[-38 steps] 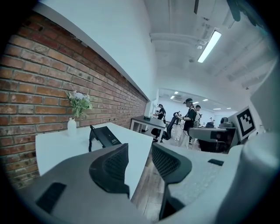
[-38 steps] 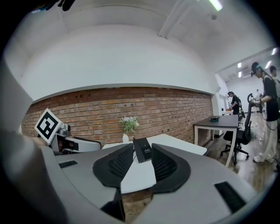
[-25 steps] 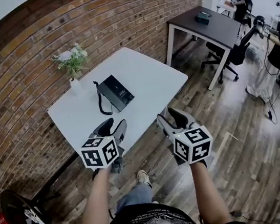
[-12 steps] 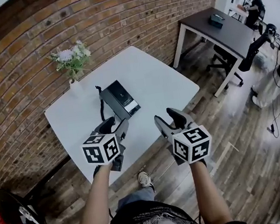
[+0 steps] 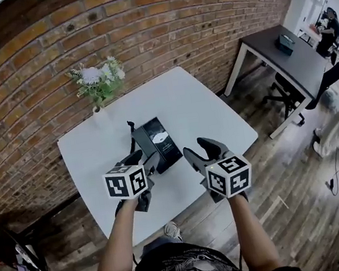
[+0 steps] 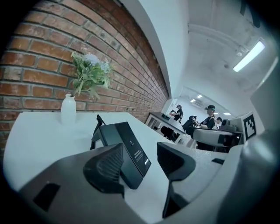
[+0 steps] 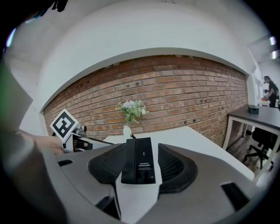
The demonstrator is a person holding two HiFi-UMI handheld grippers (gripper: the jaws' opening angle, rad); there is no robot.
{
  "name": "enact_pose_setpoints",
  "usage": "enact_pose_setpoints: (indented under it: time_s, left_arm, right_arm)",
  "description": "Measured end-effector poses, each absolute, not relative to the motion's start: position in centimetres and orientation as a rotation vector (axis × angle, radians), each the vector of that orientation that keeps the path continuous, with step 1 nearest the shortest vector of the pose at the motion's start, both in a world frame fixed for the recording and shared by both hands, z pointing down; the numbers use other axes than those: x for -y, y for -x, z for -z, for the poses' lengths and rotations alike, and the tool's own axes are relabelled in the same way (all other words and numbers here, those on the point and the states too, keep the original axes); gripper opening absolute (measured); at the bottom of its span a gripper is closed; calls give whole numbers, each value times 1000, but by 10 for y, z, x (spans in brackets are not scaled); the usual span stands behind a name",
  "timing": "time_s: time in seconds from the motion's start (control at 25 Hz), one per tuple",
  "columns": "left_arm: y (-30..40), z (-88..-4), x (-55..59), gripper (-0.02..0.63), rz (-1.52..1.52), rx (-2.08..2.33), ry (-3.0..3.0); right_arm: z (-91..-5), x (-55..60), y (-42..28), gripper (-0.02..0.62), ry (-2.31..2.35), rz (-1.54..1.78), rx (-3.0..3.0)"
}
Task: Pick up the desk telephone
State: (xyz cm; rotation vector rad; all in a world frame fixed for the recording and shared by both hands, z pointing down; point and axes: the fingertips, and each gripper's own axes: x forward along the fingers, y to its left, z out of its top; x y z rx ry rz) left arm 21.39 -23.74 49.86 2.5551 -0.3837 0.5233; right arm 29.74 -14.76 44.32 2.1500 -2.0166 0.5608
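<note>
The black desk telephone [image 5: 160,142] lies flat on the white table [image 5: 203,105], its cord curling off its far left corner. Both grippers hover over the table's near part, just short of the phone. My left gripper [image 5: 142,160] is at the phone's near left corner, its jaws opening with nothing gripped. In the left gripper view the telephone [image 6: 127,148] lies ahead of the left gripper [image 6: 140,164]. My right gripper [image 5: 201,151] is to the phone's right, its jaws also opening and empty. In the right gripper view the telephone [image 7: 139,164] sits ahead of the right gripper [image 7: 140,170].
A white vase of flowers [image 5: 98,85] stands at the table's far left, against the brick wall [image 5: 141,23]. A dark desk [image 5: 283,53] and an office chair [image 5: 284,94] stand to the right, with people beyond. A stool [image 5: 18,259] is at lower left.
Both grippers have moved forward from over the floor to above the table, closing on the telephone. Their jaws stand a little wider than before.
</note>
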Motion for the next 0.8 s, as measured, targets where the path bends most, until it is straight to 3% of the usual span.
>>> enact_pose_setpoints:
  time_s: [0.8]
  left_arm:
    - [-236,-567,274,255,-562,459,-2323]
  right_arm:
    - [-534,230,-317,259,-1656,-897,2223]
